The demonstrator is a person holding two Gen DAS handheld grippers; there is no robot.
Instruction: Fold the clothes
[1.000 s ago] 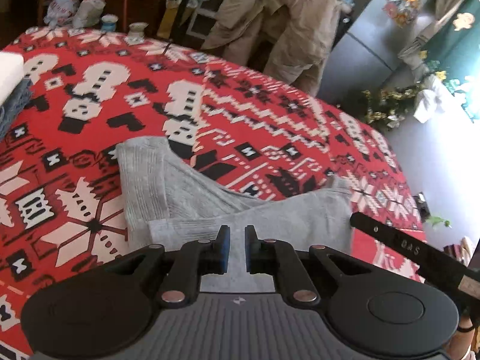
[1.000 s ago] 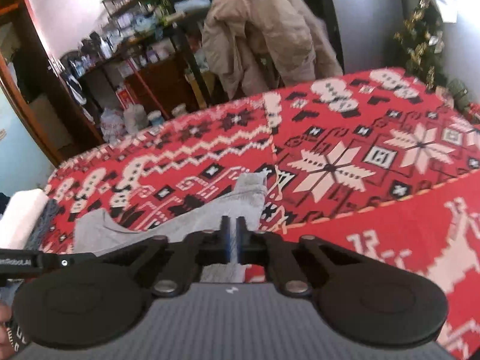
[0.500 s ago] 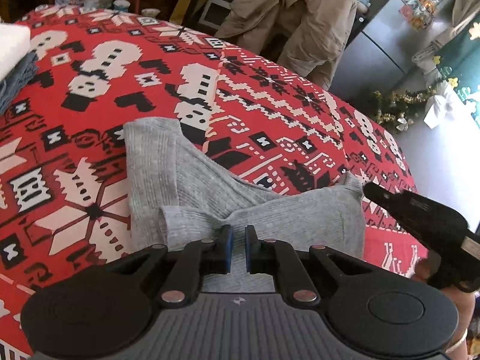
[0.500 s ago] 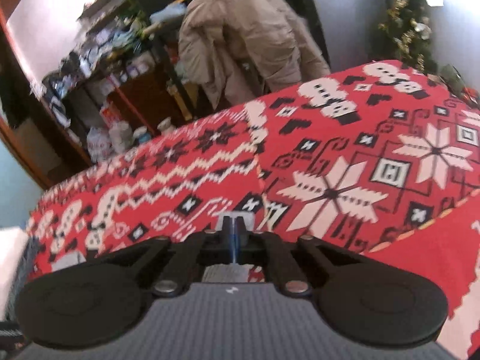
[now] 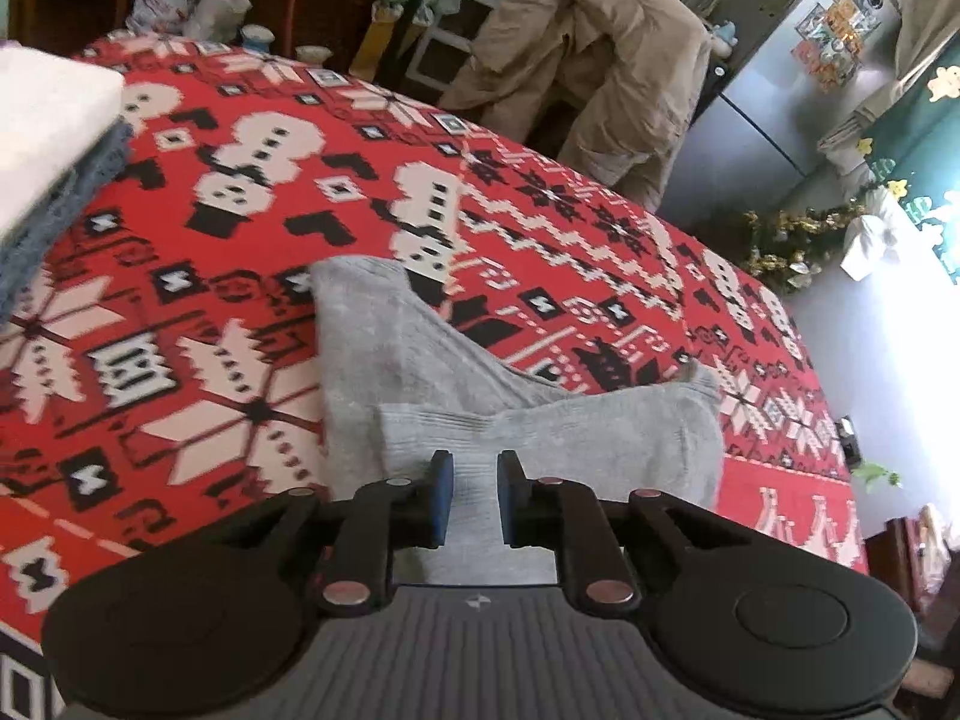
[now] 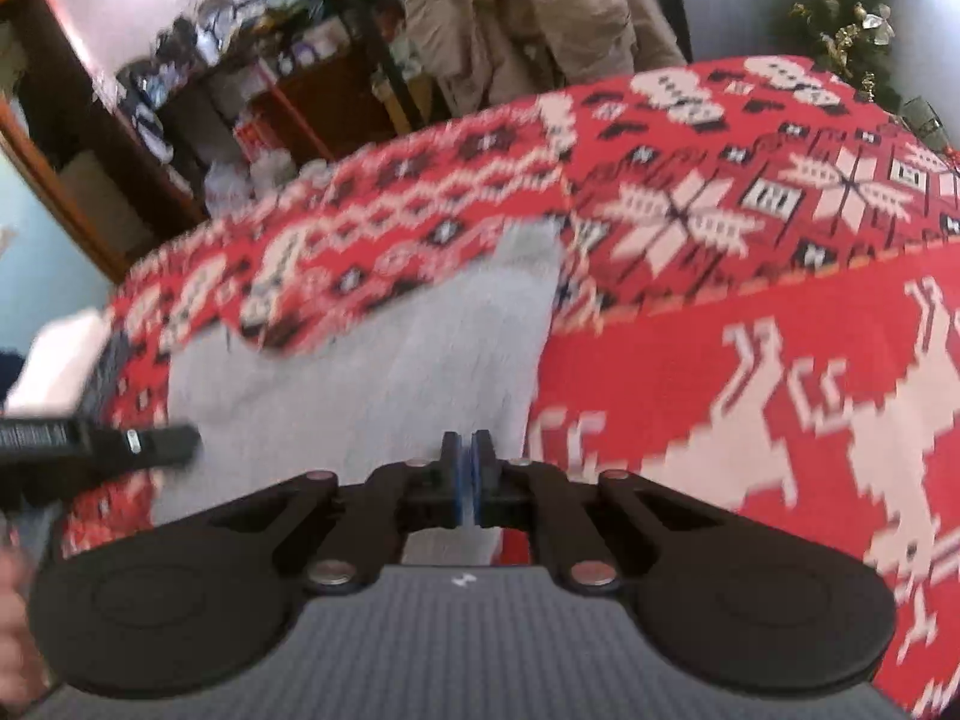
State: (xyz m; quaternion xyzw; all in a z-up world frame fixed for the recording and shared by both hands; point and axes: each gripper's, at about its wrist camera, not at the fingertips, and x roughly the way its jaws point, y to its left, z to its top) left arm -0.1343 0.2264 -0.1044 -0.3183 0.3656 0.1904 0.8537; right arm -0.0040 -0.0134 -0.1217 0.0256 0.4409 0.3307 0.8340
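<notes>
A grey knit garment [image 5: 540, 432] lies on the red patterned cloth [image 5: 240, 210], with its near part folded over in a second layer. My left gripper [image 5: 471, 480] hangs open over the garment's near edge, and grey fabric shows in the gap between its fingers. In the right wrist view the same garment [image 6: 390, 372] is blurred and reaches right up to my right gripper [image 6: 466, 468]. That gripper is shut at the garment's near right corner, and a thin light strip shows between its pads. The left gripper's finger [image 6: 120, 447] enters that view from the left.
A stack of folded white and blue-grey clothes [image 5: 42, 138] sits at the far left on the red cloth. Behind the surface a beige jacket [image 5: 600, 60] hangs over a chair, with cluttered shelves [image 6: 240, 90] and a fridge [image 5: 780, 90] beyond. A hand [image 6: 12, 630] shows at the lower left.
My left gripper's fingers have spread apart over the garment's near edge. The right gripper has left the left wrist view and swung back down over the garment, still shut.
</notes>
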